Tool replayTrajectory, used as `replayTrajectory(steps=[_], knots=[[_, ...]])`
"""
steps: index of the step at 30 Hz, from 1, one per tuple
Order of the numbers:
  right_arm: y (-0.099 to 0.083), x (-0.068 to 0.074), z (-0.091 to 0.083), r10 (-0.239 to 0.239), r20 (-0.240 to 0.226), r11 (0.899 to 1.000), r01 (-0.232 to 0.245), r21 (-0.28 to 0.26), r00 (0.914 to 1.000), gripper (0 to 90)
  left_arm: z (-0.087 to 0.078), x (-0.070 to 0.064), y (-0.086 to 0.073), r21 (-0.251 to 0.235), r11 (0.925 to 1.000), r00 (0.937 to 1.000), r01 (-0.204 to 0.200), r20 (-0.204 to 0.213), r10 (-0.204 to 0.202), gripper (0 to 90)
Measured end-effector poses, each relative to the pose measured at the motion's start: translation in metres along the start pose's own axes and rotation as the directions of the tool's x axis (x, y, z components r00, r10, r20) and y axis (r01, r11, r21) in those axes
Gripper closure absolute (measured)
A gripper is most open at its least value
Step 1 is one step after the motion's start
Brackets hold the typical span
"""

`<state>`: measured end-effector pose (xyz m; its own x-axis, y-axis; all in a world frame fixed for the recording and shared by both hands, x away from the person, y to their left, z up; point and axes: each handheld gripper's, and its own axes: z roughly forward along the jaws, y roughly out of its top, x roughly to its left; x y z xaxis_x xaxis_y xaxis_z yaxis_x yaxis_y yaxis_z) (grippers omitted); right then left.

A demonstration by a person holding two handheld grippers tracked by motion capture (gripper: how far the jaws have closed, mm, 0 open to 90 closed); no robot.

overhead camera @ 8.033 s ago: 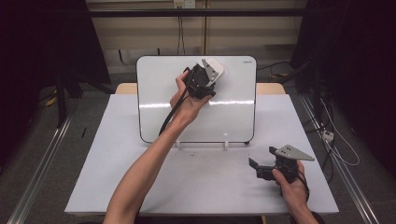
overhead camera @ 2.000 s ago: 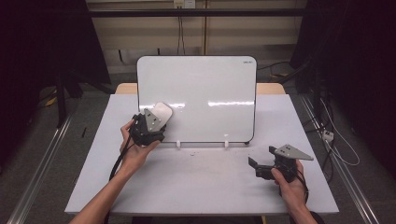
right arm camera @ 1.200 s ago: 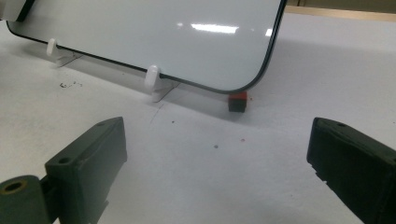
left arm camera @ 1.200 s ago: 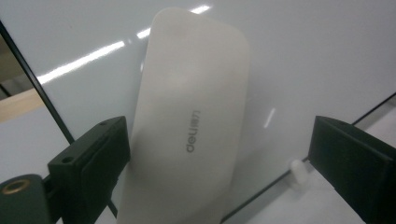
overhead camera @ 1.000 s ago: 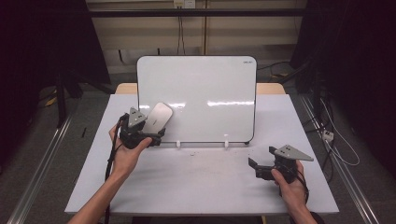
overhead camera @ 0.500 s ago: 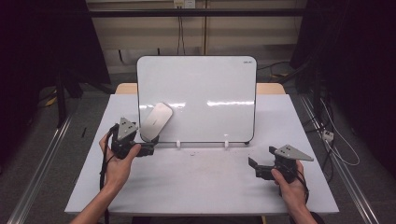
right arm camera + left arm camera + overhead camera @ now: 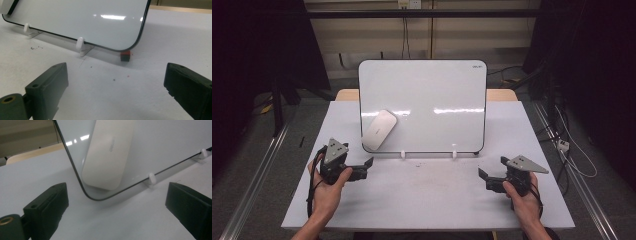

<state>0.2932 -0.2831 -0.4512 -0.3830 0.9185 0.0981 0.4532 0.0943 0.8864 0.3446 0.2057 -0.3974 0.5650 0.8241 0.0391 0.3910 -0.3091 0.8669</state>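
Note:
A white whiteboard (image 7: 432,100) stands upright at the back of the white table (image 7: 437,205). A white oval eraser (image 7: 379,129) clings to its lower left corner, tilted. My left gripper (image 7: 367,168) rests low at the front left, open and empty, a short way before the eraser. In the left gripper view the eraser (image 7: 110,152) lies on the board (image 7: 170,142) beyond the wide jaws of the left gripper (image 7: 115,210). My right gripper (image 7: 484,180) sits open and empty at the front right. In the right gripper view its jaws (image 7: 116,90) face the board's lower edge (image 7: 82,17).
White clip feet (image 7: 80,43) hold the board's bottom edge; one foot (image 7: 151,177) is near the eraser. A small red and black block (image 7: 125,56) sits under the board's right corner. Dark floor, rails and cables (image 7: 562,145) surround the table.
The left gripper carried the eraser from the board's top down to its lower left corner, let go, and drew back to the table's front left. The right gripper stayed still.

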Motion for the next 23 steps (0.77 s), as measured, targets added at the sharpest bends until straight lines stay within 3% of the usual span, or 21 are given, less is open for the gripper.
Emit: replayTrajectory(steps=[4,9,17,23], knots=[[0.000,0.001,0.000,-0.003,-0.002,1.000,0.003,-0.003,1.0000,5.9,-0.001,0.001,-0.011,-0.002,1.0000,1.0000,0.003,-0.004,-0.003,5.0],[-0.001,0.002,0.000,-0.002,0.002,1.000,0.002,-0.004,1.0000,6.0,-0.002,0.003,-0.024,0.002,0.9987,0.9986,0.051,-0.017,-0.051,5.1],[-0.002,0.002,-0.002,-0.004,0.010,1.000,0.004,0.000,0.9999,6.1,-0.003,-0.003,-0.036,0.004,0.9986,0.9986,0.052,0.003,-0.052,4.6],[-0.002,0.001,-0.004,-0.007,0.021,1.000,0.007,-0.005,0.9998,6.1,-0.002,0.003,-0.037,-0.009,0.9970,0.9969,0.077,-0.019,-0.077,4.6]])
